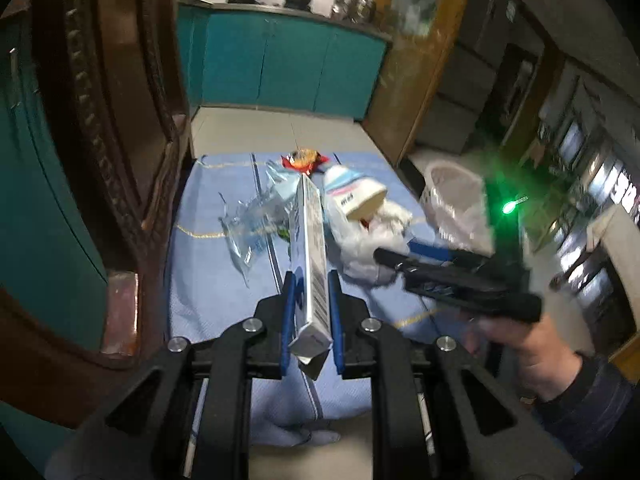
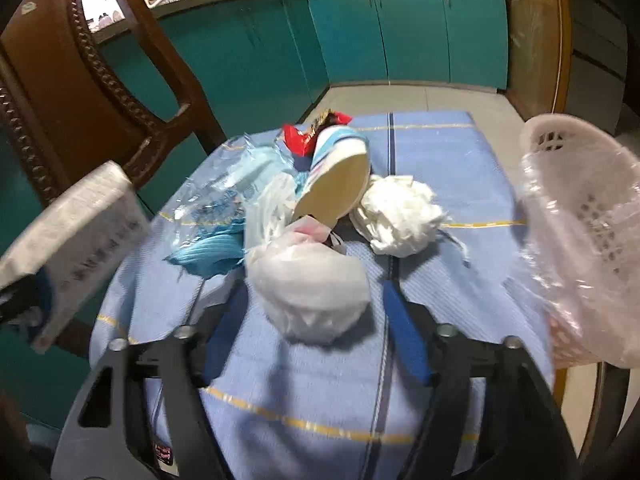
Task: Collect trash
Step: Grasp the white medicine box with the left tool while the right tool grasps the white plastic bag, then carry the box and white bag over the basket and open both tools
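Two tongs: left tongs (image 1: 311, 312) clamp silver box (image 1: 308, 248), right tongs (image 2: 316, 320) straddle white wad (image 2: 310, 284) unclenched

1. The pink basket (image 2: 580, 240) at the table's right edge is smeared by motion and cut off by the right wrist picture's border.
2. The silver box (image 2: 76, 240) is blurred there; its print cannot be read.
3. The right gripper (image 1: 400, 258) is streaked in the left wrist view, hiding part of the white wad (image 1: 372, 248).
4. The red wrapper (image 2: 304, 136) lies mostly behind the striped cup (image 2: 336, 172).
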`<state>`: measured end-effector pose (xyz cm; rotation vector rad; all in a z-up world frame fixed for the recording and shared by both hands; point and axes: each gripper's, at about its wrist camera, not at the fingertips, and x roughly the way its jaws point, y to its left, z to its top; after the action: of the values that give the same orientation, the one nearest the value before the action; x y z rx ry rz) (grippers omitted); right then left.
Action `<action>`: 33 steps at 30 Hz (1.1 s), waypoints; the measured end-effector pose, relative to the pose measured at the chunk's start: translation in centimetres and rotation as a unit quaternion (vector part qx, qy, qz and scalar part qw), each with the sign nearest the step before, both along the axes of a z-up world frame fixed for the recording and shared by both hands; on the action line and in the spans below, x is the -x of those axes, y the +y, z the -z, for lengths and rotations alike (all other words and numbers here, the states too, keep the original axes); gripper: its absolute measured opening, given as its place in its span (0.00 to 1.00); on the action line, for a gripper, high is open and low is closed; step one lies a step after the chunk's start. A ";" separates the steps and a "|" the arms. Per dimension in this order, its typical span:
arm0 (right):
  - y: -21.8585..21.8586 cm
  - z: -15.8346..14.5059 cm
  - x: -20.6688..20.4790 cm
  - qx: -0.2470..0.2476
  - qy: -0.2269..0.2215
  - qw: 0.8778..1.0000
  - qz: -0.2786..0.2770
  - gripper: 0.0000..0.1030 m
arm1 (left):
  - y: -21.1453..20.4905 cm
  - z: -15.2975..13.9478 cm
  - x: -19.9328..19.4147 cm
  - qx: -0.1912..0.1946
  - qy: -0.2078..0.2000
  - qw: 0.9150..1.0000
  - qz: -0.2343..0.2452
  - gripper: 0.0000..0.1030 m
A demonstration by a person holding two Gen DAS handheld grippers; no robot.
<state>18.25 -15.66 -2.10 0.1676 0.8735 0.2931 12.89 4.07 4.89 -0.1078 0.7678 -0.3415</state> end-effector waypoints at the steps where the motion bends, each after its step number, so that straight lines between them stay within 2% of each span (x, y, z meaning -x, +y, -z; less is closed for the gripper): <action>1: 0.0 0.4 -0.4 -0.003 0.007 1.000 -0.001 0.34 | -0.2 0.3 -0.3 0.006 0.001 1.000 -0.002 0.16; 3: -0.2 0.7 -0.3 -0.014 0.019 1.000 -0.004 0.14 | -0.1 0.5 -0.3 0.010 0.003 1.000 -0.006 0.16; 4: -0.3 0.3 0.0 -0.019 0.016 1.000 -0.003 0.10 | -0.3 0.5 -0.4 0.007 0.005 1.000 -0.003 0.16; 11: -2.3 -7.1 6.8 -0.054 -0.037 0.998 -0.007 0.09 | -1.3 0.5 -0.1 0.004 -0.001 1.000 -0.002 0.16; 15: -4.2 -10.1 10.0 -0.029 -0.085 0.996 0.006 0.09 | -2.1 0.3 0.6 0.001 -0.011 1.000 -0.002 0.16; 22: -4.5 -8.8 10.6 -0.026 -0.062 0.998 -0.001 0.09 | -2.7 0.6 0.5 0.000 -0.008 1.000 -0.005 0.16; 33: -3.3 -8.5 10.6 -0.016 -0.059 0.998 -0.014 0.09 | -2.5 0.9 0.3 -0.003 -0.002 1.000 -0.009 0.16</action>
<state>7.69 -18.92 6.43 0.1672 0.7550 0.3396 12.59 1.59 4.01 -0.1079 0.7631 -0.3228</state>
